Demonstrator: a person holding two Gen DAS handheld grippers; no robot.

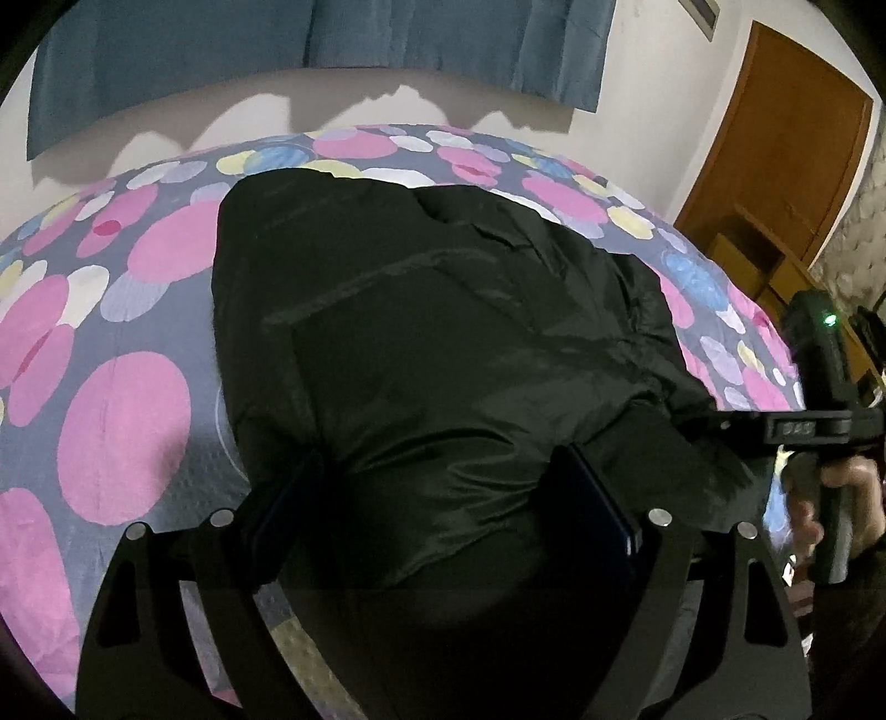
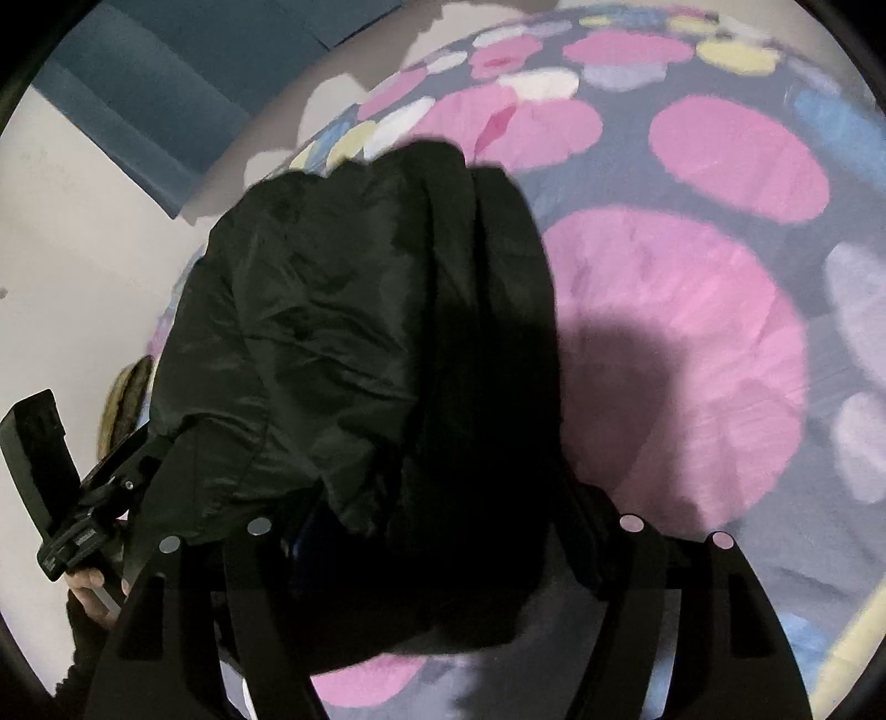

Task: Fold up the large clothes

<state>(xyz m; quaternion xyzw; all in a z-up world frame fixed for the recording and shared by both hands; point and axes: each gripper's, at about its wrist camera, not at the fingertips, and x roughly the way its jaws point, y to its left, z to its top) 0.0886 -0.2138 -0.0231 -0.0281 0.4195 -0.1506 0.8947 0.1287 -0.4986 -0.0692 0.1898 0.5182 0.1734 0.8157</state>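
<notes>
A large black padded jacket (image 1: pixel 421 332) lies on the bed, partly folded. My left gripper (image 1: pixel 443 498) straddles a bunched fold at the jacket's near edge; its fingers (image 1: pixel 598 509) press into the cloth on both sides. In the right wrist view the jacket (image 2: pixel 332 332) hangs in thick folds lifted above the bed. My right gripper (image 2: pixel 437 548) is buried in the dark cloth and seems shut on it; its fingertips are hidden. The right gripper also shows at the right edge of the left wrist view (image 1: pixel 819 421).
The bed has a grey cover (image 1: pixel 111 343) with pink, white, yellow and blue circles. A blue curtain (image 1: pixel 332 50) hangs on the white wall behind. A brown wooden door (image 1: pixel 792 144) stands at the back right. The left gripper's body shows at the lower left (image 2: pixel 61 493).
</notes>
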